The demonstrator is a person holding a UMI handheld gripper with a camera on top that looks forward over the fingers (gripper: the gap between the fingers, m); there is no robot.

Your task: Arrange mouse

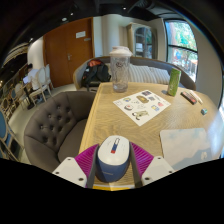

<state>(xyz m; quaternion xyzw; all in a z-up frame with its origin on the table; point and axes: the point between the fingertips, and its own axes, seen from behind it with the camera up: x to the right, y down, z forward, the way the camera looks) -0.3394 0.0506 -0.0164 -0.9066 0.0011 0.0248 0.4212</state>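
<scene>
A white and blue computer mouse (112, 160) with a small red mark on top sits between my two fingers, over the near edge of the wooden table (120, 122). My gripper (112, 152) is shut on the mouse. Both magenta pads (88, 156) press its sides. The mouse's underside is hidden, so I cannot tell whether it rests on the table or is lifted.
On the table beyond the fingers are a printed sheet (142, 104), a tall clear jar (120, 68), a green bottle (174, 81), small items (190, 97) and a white mat (190, 146) to the right. A grey tufted armchair (50, 125) stands left of the table.
</scene>
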